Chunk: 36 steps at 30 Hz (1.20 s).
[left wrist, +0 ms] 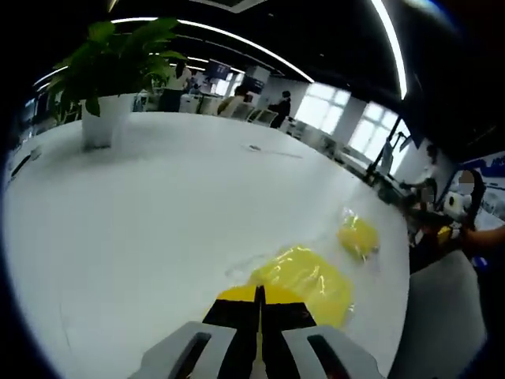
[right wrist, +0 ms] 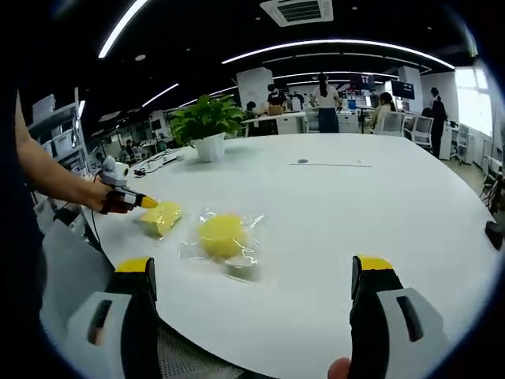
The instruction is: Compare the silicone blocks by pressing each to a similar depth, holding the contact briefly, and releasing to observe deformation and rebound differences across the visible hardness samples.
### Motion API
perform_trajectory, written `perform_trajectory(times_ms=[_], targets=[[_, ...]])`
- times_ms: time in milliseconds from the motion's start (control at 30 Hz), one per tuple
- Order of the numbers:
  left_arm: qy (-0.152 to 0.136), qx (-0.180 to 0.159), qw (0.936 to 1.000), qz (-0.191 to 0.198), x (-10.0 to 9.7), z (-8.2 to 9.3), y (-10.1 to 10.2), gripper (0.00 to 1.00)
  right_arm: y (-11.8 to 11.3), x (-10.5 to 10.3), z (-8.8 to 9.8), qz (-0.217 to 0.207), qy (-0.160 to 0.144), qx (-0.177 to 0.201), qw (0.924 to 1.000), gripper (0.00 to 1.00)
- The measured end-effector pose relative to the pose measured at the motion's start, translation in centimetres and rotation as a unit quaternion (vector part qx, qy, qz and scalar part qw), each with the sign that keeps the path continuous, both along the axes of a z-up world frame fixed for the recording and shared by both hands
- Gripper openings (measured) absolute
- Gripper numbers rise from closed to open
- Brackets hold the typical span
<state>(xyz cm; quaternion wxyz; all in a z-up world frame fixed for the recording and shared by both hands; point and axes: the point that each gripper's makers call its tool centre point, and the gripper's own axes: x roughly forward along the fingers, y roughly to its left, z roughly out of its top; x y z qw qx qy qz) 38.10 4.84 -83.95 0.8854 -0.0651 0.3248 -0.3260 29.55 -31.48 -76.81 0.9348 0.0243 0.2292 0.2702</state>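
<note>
Camera setup: two gripper-mounted fisheye views over one white table.

The left gripper view sat low and close over the white table (left wrist: 158, 237), looking along its own closed jaws at the near yellow block (left wrist: 308, 280), with the round yellow block (left wrist: 359, 237) just beyond and a potted plant (left wrist: 110, 71) far across the table. The right gripper view looked from the table edge, farther back, between its wide-apart jaws toward the round yellow block (right wrist: 222, 235). Both views shared the table (right wrist: 355, 205), both blocks and the plant (right wrist: 207, 122); the right gripper view also took in the left gripper (right wrist: 138, 201) from the side.
</note>
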Motion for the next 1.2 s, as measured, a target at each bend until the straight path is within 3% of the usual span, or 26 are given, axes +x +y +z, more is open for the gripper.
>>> perform_trajectory(times_ms=[333, 500, 667, 733, 800, 867, 1033, 1133, 1200], targets=[[-0.017, 0.034, 0.9992, -0.009, 0.4, -0.4, 0.2, 0.00, 0.3, 0.0, -0.5, 0.001, 0.005, 0.004, 1.0000, 0.97], [-0.006, 0.040, 0.9989, 0.024, 0.9, -0.5, 1.1, 0.09, 0.6, 0.3, -0.4, 0.004, 0.004, 0.007, 1.0000, 0.97], [-0.006, 0.049, 0.9985, 0.021, 0.9, -0.5, 1.0, 0.11, 0.8, 0.3, -0.2, 0.008, 0.004, 0.007, 0.9999, 0.97], [-0.009, 0.053, 0.9974, 0.049, 1.3, -0.2, 1.5, 0.23, 0.8, 0.3, -0.1, 0.008, 0.004, 0.007, 0.9999, 0.97], [-0.002, 0.047, 0.9968, 0.066, 1.3, -0.1, 2.1, 0.42, 0.7, 0.3, 0.0, 0.009, 0.003, 0.008, 0.9999, 0.97], [-0.015, 0.036, 0.9964, 0.076, 1.5, 0.5, 2.5, 0.58, 0.7, 0.4, 0.0, 0.009, 0.002, 0.007, 0.9999, 0.97], [-0.039, -0.013, 0.9947, 0.095, 1.1, 3.6, 3.0, 0.80, 0.7, 0.9, 0.5, 0.013, -0.003, 0.010, 0.9999, 0.97], [-0.055, -0.011, 0.9942, 0.092, 0.4, 4.9, 3.3, 0.94, 0.9, 1.2, 0.6, 0.019, -0.004, 0.011, 0.9998, 0.97], [-0.070, -0.005, 0.9936, 0.089, -0.1, 5.7, 3.6, 0.98, 1.0, 1.5, 0.7, 0.022, -0.005, 0.011, 0.9997, 0.97]])
